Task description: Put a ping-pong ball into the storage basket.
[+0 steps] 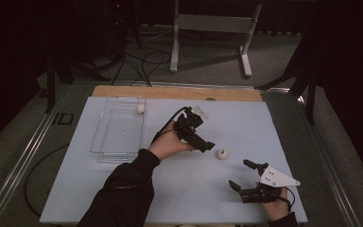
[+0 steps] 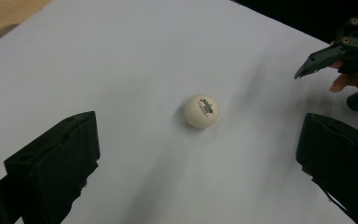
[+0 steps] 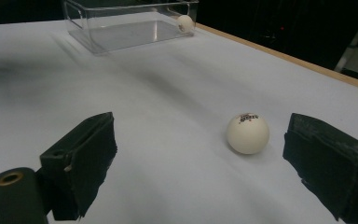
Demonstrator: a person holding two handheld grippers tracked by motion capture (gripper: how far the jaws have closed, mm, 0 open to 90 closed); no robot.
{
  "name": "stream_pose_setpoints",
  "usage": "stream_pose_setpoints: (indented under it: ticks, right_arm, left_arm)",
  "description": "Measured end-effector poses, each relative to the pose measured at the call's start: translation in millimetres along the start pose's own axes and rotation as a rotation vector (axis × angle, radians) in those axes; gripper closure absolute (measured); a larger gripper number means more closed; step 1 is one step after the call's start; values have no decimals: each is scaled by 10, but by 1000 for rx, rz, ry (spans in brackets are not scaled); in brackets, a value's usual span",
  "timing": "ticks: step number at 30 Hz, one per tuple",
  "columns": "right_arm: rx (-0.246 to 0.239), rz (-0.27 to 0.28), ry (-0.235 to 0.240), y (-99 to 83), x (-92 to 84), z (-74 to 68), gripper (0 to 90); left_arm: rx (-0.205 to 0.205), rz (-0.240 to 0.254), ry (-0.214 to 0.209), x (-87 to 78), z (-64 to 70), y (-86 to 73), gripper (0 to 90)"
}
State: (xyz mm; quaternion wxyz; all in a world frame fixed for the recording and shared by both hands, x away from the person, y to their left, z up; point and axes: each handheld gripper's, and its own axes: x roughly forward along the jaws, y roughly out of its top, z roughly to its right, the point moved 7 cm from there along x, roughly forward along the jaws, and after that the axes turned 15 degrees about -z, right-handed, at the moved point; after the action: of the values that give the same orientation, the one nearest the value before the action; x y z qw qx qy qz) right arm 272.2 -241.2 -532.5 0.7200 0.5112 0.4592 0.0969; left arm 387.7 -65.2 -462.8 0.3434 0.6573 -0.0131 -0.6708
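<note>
The left gripper (image 1: 211,145) is held above mid-bench, jaws spread wide and empty, aimed at a white ball (image 1: 222,153) resting on the bench (image 1: 246,123) just beyond its tips. The right gripper (image 1: 242,175), near the bench's front right corner, is likewise wide open and empty. A clear tray (image 1: 118,127) at the rear left holds a second ball (image 1: 141,109) in its far corner.

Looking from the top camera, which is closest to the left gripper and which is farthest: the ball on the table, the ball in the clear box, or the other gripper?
From the left gripper:
1. Ball on the table, just beside its jaw tips.
2. Right gripper, at the near right of the table.
3. Ball in the clear box, in the box's far corner, at far left.
</note>
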Motion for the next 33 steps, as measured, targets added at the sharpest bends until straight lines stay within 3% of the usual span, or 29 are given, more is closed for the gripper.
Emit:
stream_pose_setpoints:
  ticks: [23, 33]
  right_arm:
    - [3, 2, 4, 1, -6, -6, 92]
    - [2, 3, 6, 1, -7, -4, 92]
  left_arm:
    - [59, -11, -53, 418, 127, 70, 6]
    - [59, -16, -56, 601, 167, 89, 7]
